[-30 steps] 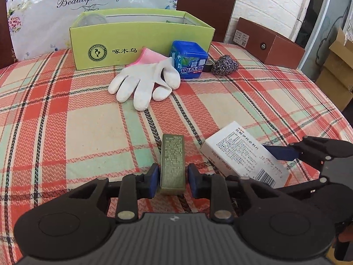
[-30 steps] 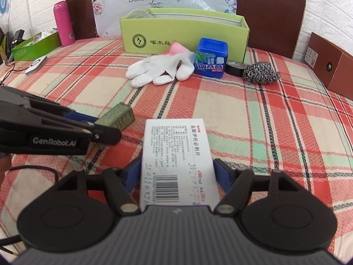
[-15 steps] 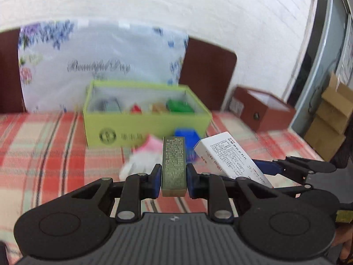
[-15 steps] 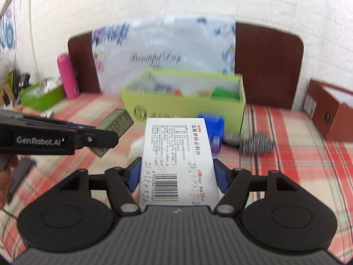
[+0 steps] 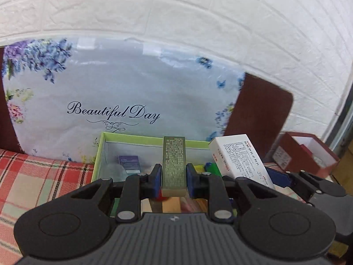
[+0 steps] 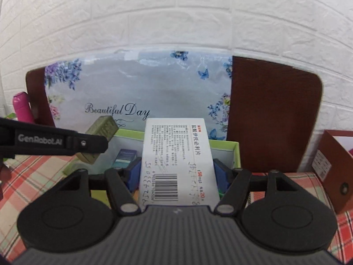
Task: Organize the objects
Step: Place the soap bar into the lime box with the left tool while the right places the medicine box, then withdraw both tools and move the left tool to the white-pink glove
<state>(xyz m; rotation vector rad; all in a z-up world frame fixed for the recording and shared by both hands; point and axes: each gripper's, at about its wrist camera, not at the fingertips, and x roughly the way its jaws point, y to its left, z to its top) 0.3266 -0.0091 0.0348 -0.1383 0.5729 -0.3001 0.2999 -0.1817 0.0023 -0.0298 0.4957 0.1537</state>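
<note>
Between the blue pads of the left gripper (image 5: 173, 177) stands a slim olive-green box (image 5: 173, 162), upright and clenched at its lower half, so most of its length rises free above the grip. The right gripper (image 6: 177, 174) grasps a white medicine carton (image 6: 176, 154) by its long edges, barcode end toward the camera, the far end jutting forward. Both loads hang over the near part of the open lime-green storage box (image 5: 99, 152), which sits on the red plaid tablecloth (image 5: 33, 176) in front of a floral plastic bag (image 5: 110, 88) and a brown chair back (image 6: 273, 114).

Trouble looks likeliest from crowding. In the left view the carton sits just beside the olive box, and the two grippers come in side by side; if they drop together, a finger or a carton corner could knock the neighbour's load askew. A blue-lidded item (image 5: 129, 162) and some green and red pieces, too hidden to name, already lie inside, so a box let go from this height could land on them, tip, or rest against the wall instead of lying flat. With so low a hold, the tall olive box could pivot if its top brushes anything. A push on the rim could slide the light storage box along the cloth.
</note>
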